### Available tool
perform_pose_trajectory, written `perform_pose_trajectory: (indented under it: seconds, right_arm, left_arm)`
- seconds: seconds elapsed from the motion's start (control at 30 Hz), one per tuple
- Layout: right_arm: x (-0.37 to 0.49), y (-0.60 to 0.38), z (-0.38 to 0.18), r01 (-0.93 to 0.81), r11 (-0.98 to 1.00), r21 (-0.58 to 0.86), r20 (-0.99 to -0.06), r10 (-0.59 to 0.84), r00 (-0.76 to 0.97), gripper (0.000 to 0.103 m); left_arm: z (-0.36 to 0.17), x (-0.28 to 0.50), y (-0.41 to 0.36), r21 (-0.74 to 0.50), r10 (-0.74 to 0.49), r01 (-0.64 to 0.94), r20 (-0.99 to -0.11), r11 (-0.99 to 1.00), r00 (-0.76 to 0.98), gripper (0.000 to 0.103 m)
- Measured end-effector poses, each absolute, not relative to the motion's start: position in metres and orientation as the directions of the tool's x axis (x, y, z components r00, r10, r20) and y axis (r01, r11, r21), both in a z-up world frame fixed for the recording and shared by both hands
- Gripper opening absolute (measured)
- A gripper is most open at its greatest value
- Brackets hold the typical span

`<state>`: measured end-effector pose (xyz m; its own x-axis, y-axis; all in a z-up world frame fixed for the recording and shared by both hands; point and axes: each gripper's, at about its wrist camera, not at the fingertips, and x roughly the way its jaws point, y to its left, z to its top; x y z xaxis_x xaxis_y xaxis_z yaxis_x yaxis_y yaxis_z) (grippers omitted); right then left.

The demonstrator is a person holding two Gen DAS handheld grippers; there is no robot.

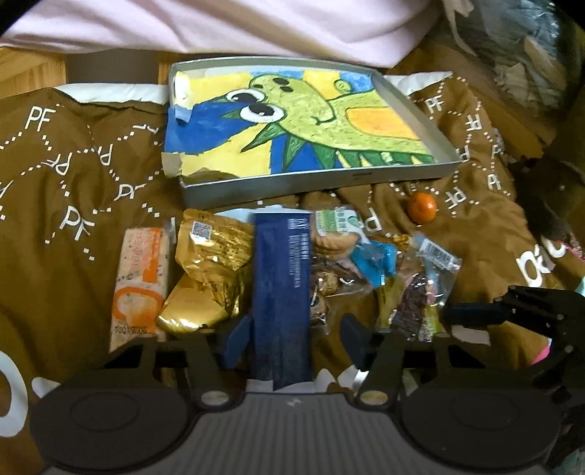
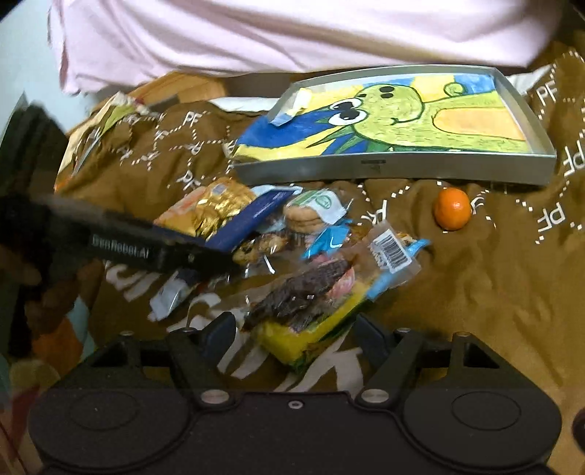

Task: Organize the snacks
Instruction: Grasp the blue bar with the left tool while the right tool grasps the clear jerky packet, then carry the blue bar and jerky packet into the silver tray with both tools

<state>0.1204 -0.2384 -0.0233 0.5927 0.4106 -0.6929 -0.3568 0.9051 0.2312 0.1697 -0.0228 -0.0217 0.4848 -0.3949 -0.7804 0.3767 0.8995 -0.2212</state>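
Observation:
A shallow metal tray point(image 1: 292, 184) lined with a dinosaur drawing lies at the back of a brown blanket point(image 1: 73, 219). In front of it is a heap of snacks. My left gripper point(image 1: 296, 339) is open, with a long navy blue box point(image 1: 283, 277) standing between its fingers and a gap on the right side. Beside the box are an orange-and-white wafer pack point(image 1: 140, 281), a gold foil pack point(image 1: 208, 266) and a cookie packet point(image 1: 334, 237). My right gripper point(image 2: 294, 332) is open around the near end of a clear packet with dark bars on a yellow pack point(image 2: 307, 303).
A mandarin point(image 2: 452, 209) lies loose on the blanket, right of the heap and just before the tray point(image 2: 384, 170). Pink cloth point(image 1: 256, 25) hangs over the back edge. A crumpled plastic bag point(image 1: 519, 47) sits at the far right. A person's hand point(image 2: 55, 292) holds the left gripper.

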Motion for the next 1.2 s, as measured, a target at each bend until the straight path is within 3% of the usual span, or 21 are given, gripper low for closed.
perform_pose_trajectory:
  seconds: [0.07,0.13,0.3,0.6,0.67,0.7,0.97,1.2]
  right_arm:
    - [0.124,-0.240,-0.021,-0.355,0.902,0.246,-0.676,0.422,0.605,0.072]
    - [0.130,-0.243,-0.020,-0.360,0.896,0.258,-0.659,0.436,0.613,0.062]
    - [0.142,-0.248,-0.018,-0.361,0.870,0.335,-0.630,0.492,0.601,0.046]
    - [0.171,-0.241,-0.036,-0.344,0.807,0.481,-0.624,0.590,0.512,0.046]
    - [0.174,-0.239,-0.038,-0.333,0.804,0.492,-0.626,0.593,0.507,0.040]
    - [0.174,-0.239,-0.039,-0.320,0.808,0.494,-0.630,0.587,0.509,0.029]
    - [0.156,-0.248,-0.032,-0.289,0.811,0.509,-0.610,0.577,0.543,0.022]
    - [0.130,-0.248,-0.006,-0.359,0.814,0.455,-0.565,0.576,0.591,0.016]
  left_arm:
    - [-0.024,0.171,-0.024,-0.216,-0.379,0.361,-0.792,0.907,0.478,0.048]
    - [-0.027,0.171,-0.023,-0.223,-0.371,0.344,-0.807,0.912,0.459,0.041]
    - [-0.027,0.165,-0.019,-0.237,-0.368,0.322,-0.817,0.916,0.444,0.040]
    - [-0.027,0.158,-0.017,-0.233,-0.360,0.315,-0.820,0.920,0.446,0.039]
    - [-0.028,0.157,-0.018,-0.224,-0.356,0.321,-0.820,0.920,0.449,0.039]
    - [-0.028,0.156,-0.018,-0.220,-0.355,0.324,-0.819,0.920,0.451,0.039]
    - [-0.024,0.146,-0.018,-0.225,-0.354,0.317,-0.823,0.921,0.445,0.035]
    - [-0.014,0.132,-0.014,-0.322,-0.419,0.287,-0.811,0.902,0.408,0.033]
